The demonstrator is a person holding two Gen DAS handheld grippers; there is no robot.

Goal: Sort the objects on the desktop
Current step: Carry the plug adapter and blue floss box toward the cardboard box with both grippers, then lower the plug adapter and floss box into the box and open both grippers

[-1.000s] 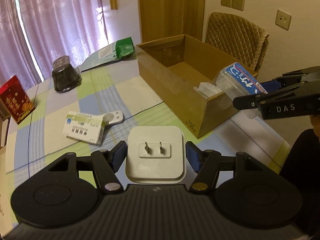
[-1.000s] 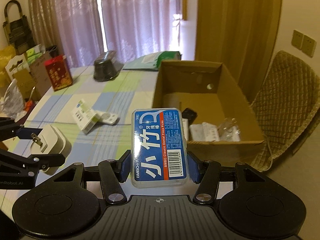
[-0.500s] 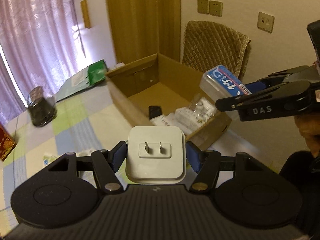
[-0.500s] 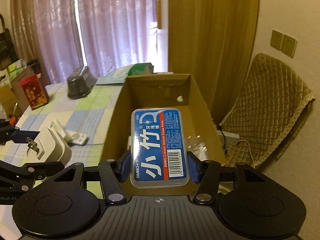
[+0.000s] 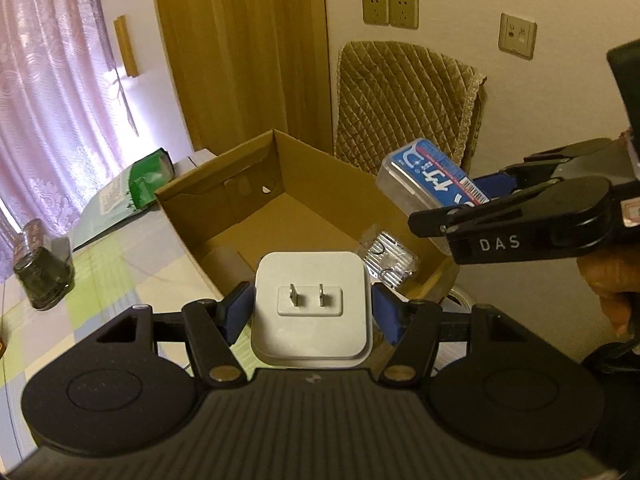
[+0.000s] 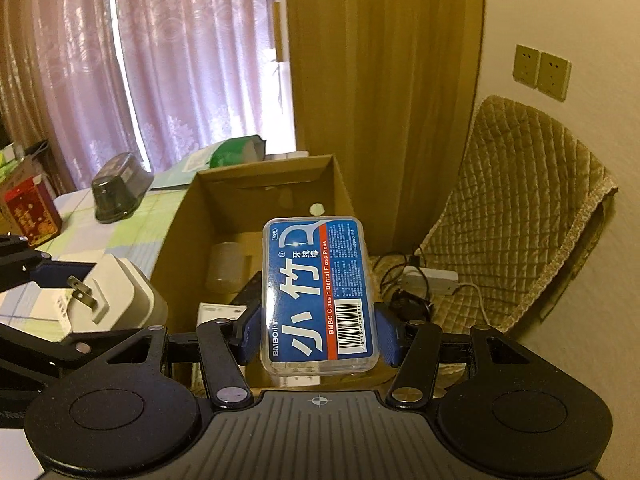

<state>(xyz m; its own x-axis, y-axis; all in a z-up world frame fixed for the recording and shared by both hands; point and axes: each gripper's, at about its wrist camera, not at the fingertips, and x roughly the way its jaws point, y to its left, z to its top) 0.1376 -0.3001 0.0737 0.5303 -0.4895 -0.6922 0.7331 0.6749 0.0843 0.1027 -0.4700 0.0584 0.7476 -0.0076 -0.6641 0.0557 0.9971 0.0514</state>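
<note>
**Both grippers loaded above the box**

Between the blue pads of the left gripper (image 5: 312, 312) sat a white plug adapter (image 5: 311, 309), clamped at both sides with its two prongs facing the lens. The right gripper (image 6: 319, 336) was likewise closed on a clear floss pick case (image 6: 319, 294) with a blue label, held flat.

From the left wrist, the case showed at 2 o'clock, held above the near right corner of the cardboard box (image 5: 224, 196), with a hand (image 5: 612, 280) at 3 o'clock behind the clamp; a crinkled clear packet (image 5: 386, 256) lay inside by the right wall. Only the right wrist showed a power strip and cables (image 6: 430, 276) on the floor at 3 o'clock, below the quilted chair (image 6: 516, 208), and a red box (image 6: 30, 212) at 9 o'clock.

A second before, the left wrist looked across the checked table (image 5: 100, 280) at the box from its side; now both grippers had swung in over the box's opening.

Inside lay a pale round lid (image 6: 228, 266), a dark flat item (image 6: 250, 292) and a white carton (image 6: 218, 316). A dark tub (image 6: 118, 188) stood on the table at 10 o'clock.
</note>
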